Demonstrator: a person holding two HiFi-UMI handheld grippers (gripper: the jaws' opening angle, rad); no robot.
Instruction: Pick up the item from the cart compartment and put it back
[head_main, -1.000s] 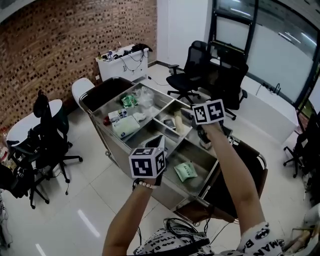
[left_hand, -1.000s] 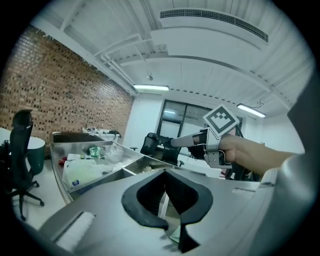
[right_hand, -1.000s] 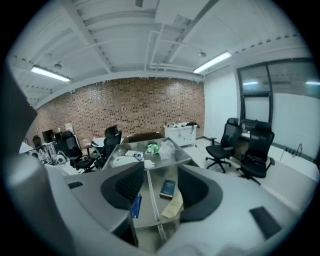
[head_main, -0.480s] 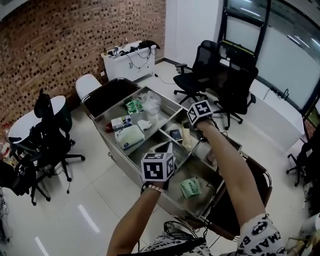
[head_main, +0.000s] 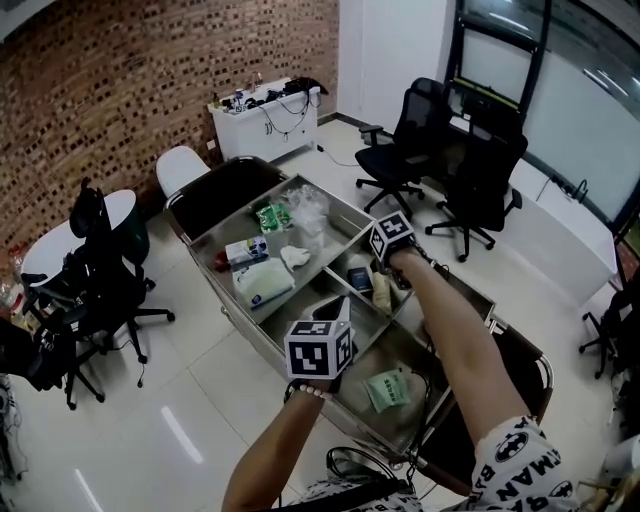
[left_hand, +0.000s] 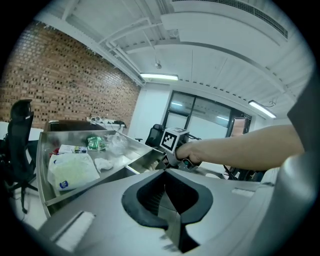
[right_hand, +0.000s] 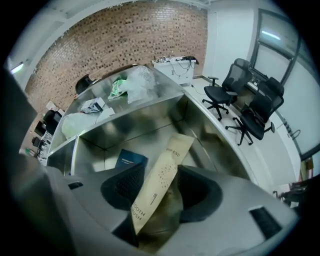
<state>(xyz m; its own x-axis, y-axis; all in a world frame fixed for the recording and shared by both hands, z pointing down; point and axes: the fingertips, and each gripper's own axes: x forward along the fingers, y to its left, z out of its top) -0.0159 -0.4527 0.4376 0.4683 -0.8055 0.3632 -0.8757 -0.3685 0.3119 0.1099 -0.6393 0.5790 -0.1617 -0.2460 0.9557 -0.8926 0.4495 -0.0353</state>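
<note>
The left arm (head_main: 272, 445) is bent and lifted. The left grey gripper with a black-and-white marker cube (head_main: 322, 338) has its jaws pressed together, with nothing in them. The right arm (head_main: 452, 342) reaches far forward. The right grey gripper (head_main: 386, 266) points down, its jaws squeezing a long tan paper packet (right_hand: 161, 176).

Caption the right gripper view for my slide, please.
Right gripper holding beige paper toothbrush packet over steel cart compartment.

LIGHT bright, even, from white ceiling tube lamp (left_hand: 159, 77) and tall glass windows (head_main: 585, 90) | GLARE pale streak on glossy white tile floor (head_main: 178, 440); sheen on stainless steel cart (right_hand: 150, 117) walls | EDGES fisheye bend, black corners in gripper views | FOCUS nearest foreground soft; beige paper toothbrush packet (right_hand: 159, 182) print legible
</note>
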